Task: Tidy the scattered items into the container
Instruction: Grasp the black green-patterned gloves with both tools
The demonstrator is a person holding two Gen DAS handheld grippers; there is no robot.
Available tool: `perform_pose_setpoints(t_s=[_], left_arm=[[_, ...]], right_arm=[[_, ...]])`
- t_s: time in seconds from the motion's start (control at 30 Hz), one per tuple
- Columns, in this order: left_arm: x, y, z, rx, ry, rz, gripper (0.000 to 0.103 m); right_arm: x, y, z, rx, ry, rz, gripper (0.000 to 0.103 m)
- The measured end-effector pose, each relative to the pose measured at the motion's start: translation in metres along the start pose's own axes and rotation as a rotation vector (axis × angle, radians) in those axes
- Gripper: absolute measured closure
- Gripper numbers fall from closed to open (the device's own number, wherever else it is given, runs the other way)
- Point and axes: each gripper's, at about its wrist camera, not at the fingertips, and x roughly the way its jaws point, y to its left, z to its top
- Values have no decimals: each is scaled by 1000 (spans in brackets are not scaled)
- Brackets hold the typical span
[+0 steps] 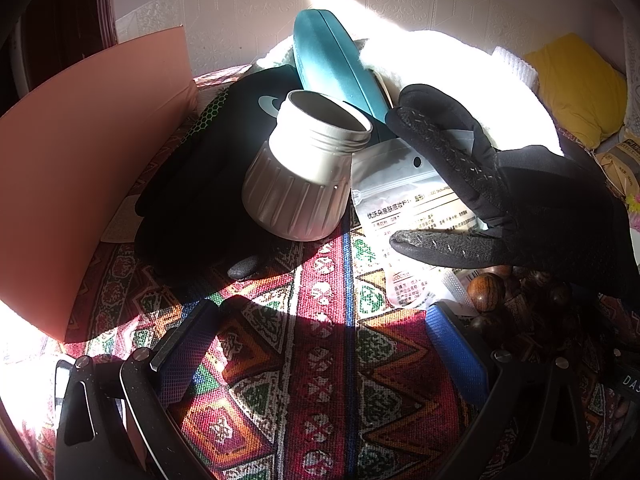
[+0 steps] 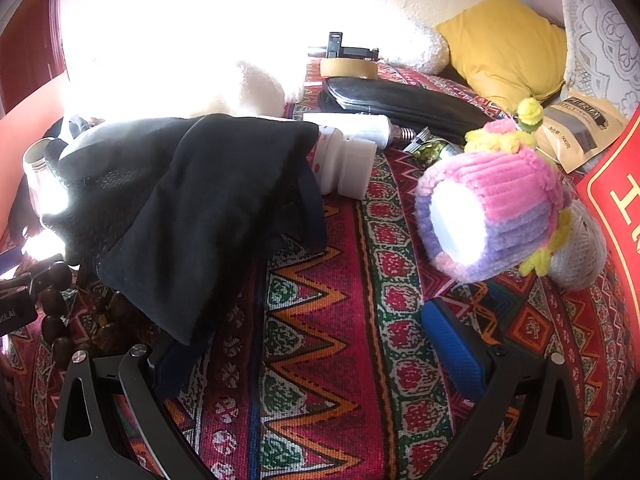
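In the left wrist view a ribbed silver cup (image 1: pixel 304 172) lies tilted on a black glove (image 1: pixel 192 200), beside the salmon wall of the container (image 1: pixel 80 160). A teal glasses case (image 1: pixel 336 68) leans behind the cup. A second black glove (image 1: pixel 500 192) reaches in from the right over a clear printed packet (image 1: pixel 408 216). My left gripper (image 1: pixel 320 344) stands open over the patterned cloth, holding nothing. My right gripper (image 2: pixel 316 356) is open too; the black glove (image 2: pixel 192 216) drapes over its left finger (image 2: pixel 176 360). A pink and purple knitted piece (image 2: pixel 492 216) lies beyond its right finger.
Wooden beads (image 1: pixel 486 292) lie at the right. A white bottle (image 2: pixel 344 164), a light bulb (image 2: pixel 360 126), a black pouch (image 2: pixel 400 100), a tape roll (image 2: pixel 348 67), a paper bag (image 2: pixel 576 128), a red box (image 2: pixel 616 184) and a yellow cushion (image 2: pixel 508 48) crowd the far side.
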Motion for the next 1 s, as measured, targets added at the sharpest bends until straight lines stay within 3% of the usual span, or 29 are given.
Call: perform_pose_setpoints(t_s=[0.23,0.37,0.47,0.53,0.63,0.73,0.77,0.83,0.9,1.0], left_arm=[[-2,4,4,-3,9,-4,0],[-7,9,5,5,67,-25,0],[-17,14,2,27,151,-44,0],[-34,20,0,1,175,-41,0],[-73,18,2,10,83,-77,0],[-104,-10,19,186,-37,-82,0],[-106,-26,17,269,-83,-73,0],[-101,-46,35,371,-95,-113,0],[-101,-67,50,439,-102,-139,0],[-96,-72,60,508,-98,-119,0]], right_arm=[[-2,1,0,14,24,-3,1],[-7,3,4,58,111,-30,1],[-18,3,2,68,217,12,1],[-32,-5,-5,132,245,91,1],[-56,-28,-10,308,221,294,1],[-67,-56,-9,501,126,522,1],[-62,-62,-7,559,123,575,1],[-40,-69,4,651,162,674,11],[-19,-67,11,694,219,728,18],[1,-54,9,727,272,737,18]])
